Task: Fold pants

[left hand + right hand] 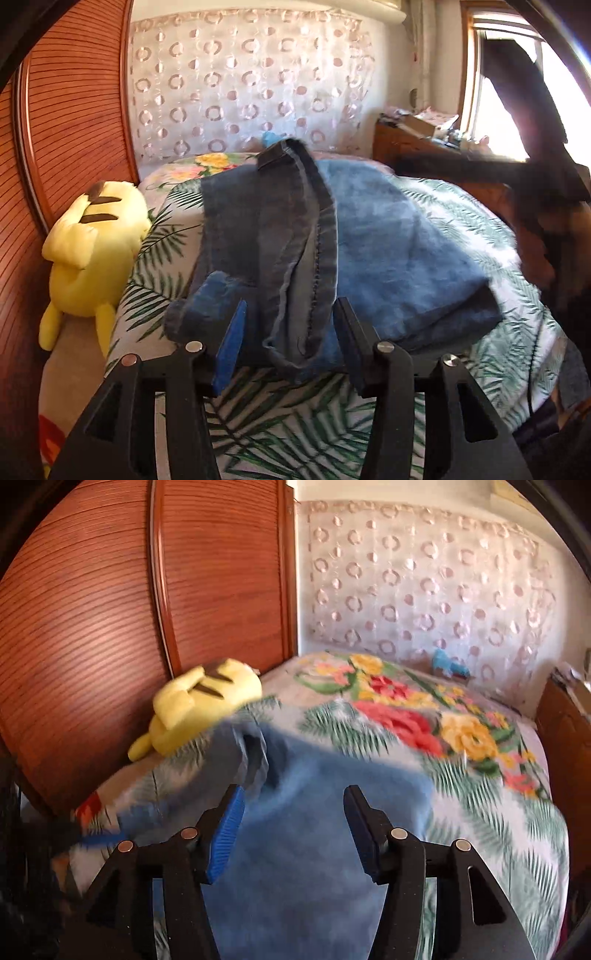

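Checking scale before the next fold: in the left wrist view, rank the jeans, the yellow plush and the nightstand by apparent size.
1. Jeans, largest, though nearest the camera.
2. Yellow plush.
3. Nightstand, smallest, but farther off and partly hidden, so its rank is unsure.

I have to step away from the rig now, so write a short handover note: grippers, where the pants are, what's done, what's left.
Left gripper: jaws open, a dark hem edge of the blue denim pants lies loosely between them, not pinched.
Right gripper: jaws open over the denim, gripping nothing.
Pants: folded into a bundle on the leaf- and flower-print bedspread, beside the yellow plush toy.
Done: main folds, cloth released.
Left: likely tidy the raised hem flap and flatten the bundle.
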### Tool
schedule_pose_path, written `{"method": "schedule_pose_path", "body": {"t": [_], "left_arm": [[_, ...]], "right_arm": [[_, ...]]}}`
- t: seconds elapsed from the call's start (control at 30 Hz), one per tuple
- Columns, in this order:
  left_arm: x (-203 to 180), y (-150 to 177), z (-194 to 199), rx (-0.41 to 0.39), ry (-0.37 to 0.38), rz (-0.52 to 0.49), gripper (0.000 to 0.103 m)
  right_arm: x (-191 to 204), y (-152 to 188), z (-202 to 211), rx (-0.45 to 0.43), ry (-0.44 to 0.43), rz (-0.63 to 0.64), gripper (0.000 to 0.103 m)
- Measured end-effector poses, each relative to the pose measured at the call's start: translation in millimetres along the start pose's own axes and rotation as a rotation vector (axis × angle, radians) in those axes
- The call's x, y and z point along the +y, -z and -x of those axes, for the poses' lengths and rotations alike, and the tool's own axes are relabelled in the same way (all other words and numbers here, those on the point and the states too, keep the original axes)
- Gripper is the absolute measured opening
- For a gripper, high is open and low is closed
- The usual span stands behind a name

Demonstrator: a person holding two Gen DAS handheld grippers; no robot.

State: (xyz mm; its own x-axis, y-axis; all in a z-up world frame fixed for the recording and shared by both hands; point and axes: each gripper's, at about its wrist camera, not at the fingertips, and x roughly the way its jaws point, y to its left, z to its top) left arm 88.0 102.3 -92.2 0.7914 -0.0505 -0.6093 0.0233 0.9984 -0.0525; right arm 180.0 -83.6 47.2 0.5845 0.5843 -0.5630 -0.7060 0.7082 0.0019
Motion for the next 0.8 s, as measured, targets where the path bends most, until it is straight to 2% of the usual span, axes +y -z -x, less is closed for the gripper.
{"method": "schedule_pose_path", "body": {"t": [0.07, 0.2, 0.4, 0.57, 0.8], "left_arm": [[5.1, 1.1, -4.8, 0.014, -0.01, 0.009, 0.05], [17.9, 4.5, -9.8, 0.03, -0.085, 0.032, 0.05], [35.8, 9.6, -5.5, 0.037, -0.118, 0.08, 0.05], [38.6, 3.3, 5.1, 0.007, -0.097, 0.112, 0.05], [23.3, -19.8, 6.0, -0.035, -0.056, 0.058, 0.054]], "right_arm": [[-4.9, 22.6, 4.8, 0.026, 0.022, -0.014, 0.058], [-14.8, 56.7, 8.3, 0.084, 0.068, -0.05, 0.058], [-17.1, 79.7, 26.7, 0.105, 0.066, -0.113, 0.058], [-15.4, 88.7, 42.0, 0.117, 0.05, -0.128, 0.058], [-24.4, 102.7, 20.1, 0.142, 0.062, -0.137, 0.058]]}}
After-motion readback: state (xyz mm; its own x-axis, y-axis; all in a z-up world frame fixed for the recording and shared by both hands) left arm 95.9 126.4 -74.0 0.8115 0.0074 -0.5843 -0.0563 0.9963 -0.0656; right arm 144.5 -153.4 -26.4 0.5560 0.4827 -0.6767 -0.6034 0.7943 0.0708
